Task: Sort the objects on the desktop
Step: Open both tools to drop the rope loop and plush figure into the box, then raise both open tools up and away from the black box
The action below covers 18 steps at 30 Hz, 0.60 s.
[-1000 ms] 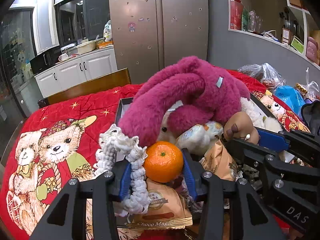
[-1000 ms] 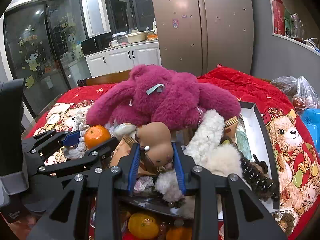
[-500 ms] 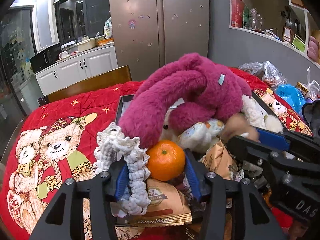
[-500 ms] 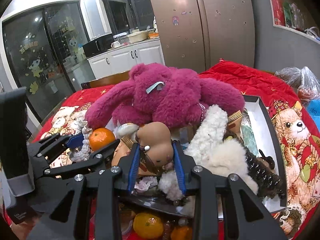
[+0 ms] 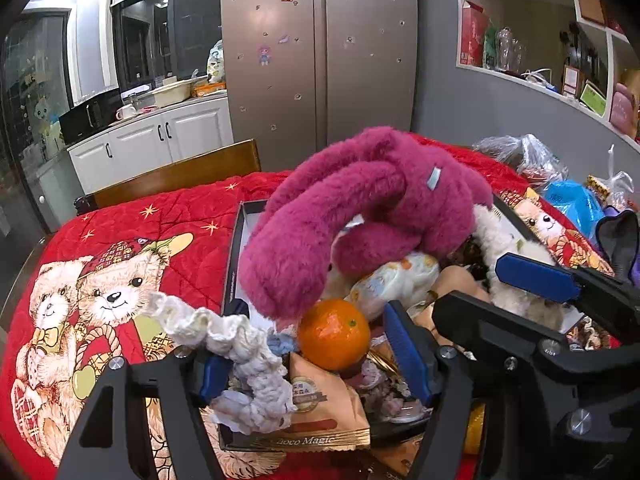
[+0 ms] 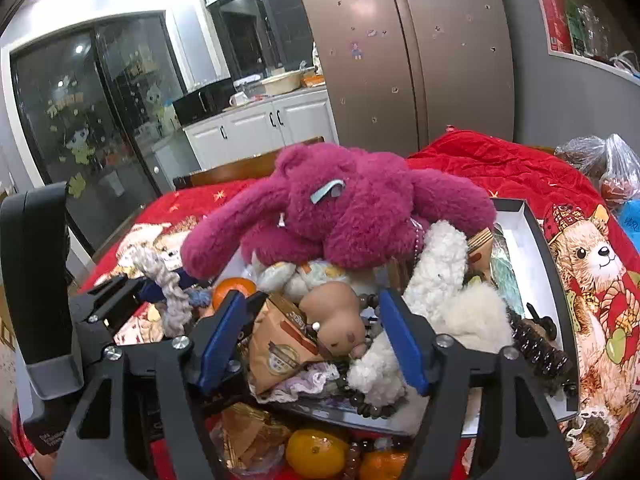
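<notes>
Both grippers have spread since a second ago: the left gripper point(image 5: 316, 360) now stands wide around the orange point(image 5: 334, 334), and the right gripper point(image 6: 312, 336) gapes off the brown toy point(image 6: 336, 322) lying on the heaped box point(image 6: 536, 240). Under the magenta plush point(image 6: 352, 216), much is buried. Three oranges show, two point(image 6: 316, 458) cut off below.

both grippers: black angular frames, silver screws, blue-padded fingers point(image 6: 402, 344)
</notes>
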Each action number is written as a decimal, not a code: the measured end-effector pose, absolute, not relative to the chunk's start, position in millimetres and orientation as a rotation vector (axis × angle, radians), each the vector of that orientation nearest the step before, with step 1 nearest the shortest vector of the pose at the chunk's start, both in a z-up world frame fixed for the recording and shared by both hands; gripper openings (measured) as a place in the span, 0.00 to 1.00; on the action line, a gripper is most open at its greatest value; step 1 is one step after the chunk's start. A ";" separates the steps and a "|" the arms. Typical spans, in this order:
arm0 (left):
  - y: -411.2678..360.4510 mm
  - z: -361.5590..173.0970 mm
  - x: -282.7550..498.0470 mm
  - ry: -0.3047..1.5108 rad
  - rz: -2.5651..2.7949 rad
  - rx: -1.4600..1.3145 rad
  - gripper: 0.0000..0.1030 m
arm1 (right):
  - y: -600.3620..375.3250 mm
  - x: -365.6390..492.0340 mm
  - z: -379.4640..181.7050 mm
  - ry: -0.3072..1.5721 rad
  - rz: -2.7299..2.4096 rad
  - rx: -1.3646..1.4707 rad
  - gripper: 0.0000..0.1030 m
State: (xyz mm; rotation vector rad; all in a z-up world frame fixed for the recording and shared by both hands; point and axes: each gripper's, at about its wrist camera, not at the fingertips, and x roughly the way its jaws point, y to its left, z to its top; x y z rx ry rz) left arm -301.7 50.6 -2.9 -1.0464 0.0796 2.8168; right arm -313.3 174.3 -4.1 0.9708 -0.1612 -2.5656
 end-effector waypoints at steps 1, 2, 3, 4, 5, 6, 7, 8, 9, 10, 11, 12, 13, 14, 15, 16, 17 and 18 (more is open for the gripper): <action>50.5 -1.4 -300.9 0.072 2.811 -1.039 0.70 | 174.4 -312.5 -2.5 -0.164 -2.568 0.970 0.72; 49.5 0.3 -299.9 0.060 2.803 -1.029 0.70 | 175.0 -311.8 -0.6 -0.166 -2.573 0.966 0.74; 48.3 2.6 -298.9 0.042 2.794 -1.020 0.70 | 175.5 -311.0 1.6 -0.164 -2.582 0.960 0.77; 47.4 5.2 -298.0 0.027 2.789 -1.012 0.70 | 176.5 -310.3 4.7 -0.163 -2.590 0.952 0.79; 46.5 8.3 -296.9 0.016 2.787 -1.001 0.70 | 177.0 -308.4 8.4 -0.165 -2.589 0.940 0.83; 46.0 12.5 -294.7 0.013 2.789 -0.982 0.70 | 177.6 -306.9 11.2 -0.167 -2.589 0.929 0.86; 45.9 16.7 -292.5 0.017 2.792 -0.960 0.70 | 178.3 -304.4 15.9 -0.168 -2.598 0.911 0.87; 46.9 20.3 -290.3 0.024 2.799 -0.941 0.70 | 178.9 -302.7 19.4 -0.167 -2.608 0.900 0.92; 47.3 25.2 -286.5 0.035 2.811 -0.915 0.71 | 179.4 -301.4 22.8 -0.165 -2.621 0.890 0.98; 47.5 29.3 -284.1 0.043 2.819 -0.894 0.75 | 180.5 -299.5 27.7 -0.164 -2.645 0.876 1.00; 47.9 33.2 -281.8 0.051 2.820 -0.875 0.79 | 181.6 -298.0 31.1 -0.163 -2.661 0.869 1.00; 47.4 35.0 -279.9 0.054 2.816 -0.860 0.79 | 181.6 -296.0 34.2 -0.160 -2.676 0.862 1.00; 47.9 37.6 -278.1 0.057 2.810 -0.845 0.79 | 180.6 -294.7 39.4 -0.151 -2.692 0.852 1.00; 48.2 39.2 -276.8 0.054 2.806 -0.836 0.79 | 179.5 -292.6 41.6 -0.144 -2.695 0.846 1.00; 49.2 40.5 -275.5 0.049 2.801 -0.826 0.79 | 179.7 -290.7 44.1 -0.139 -2.696 0.842 1.00; 49.8 41.2 -274.6 0.045 2.798 -0.822 0.79 | 179.0 -288.9 46.7 -0.133 -2.701 0.843 1.00; 49.8 41.6 -274.4 0.037 2.797 -0.822 0.79 | 178.5 -287.9 48.2 -0.129 -2.706 0.844 1.00; 49.8 42.2 -275.0 0.027 2.793 -0.823 0.79 | 177.7 -286.2 50.0 -0.126 -2.713 0.841 1.00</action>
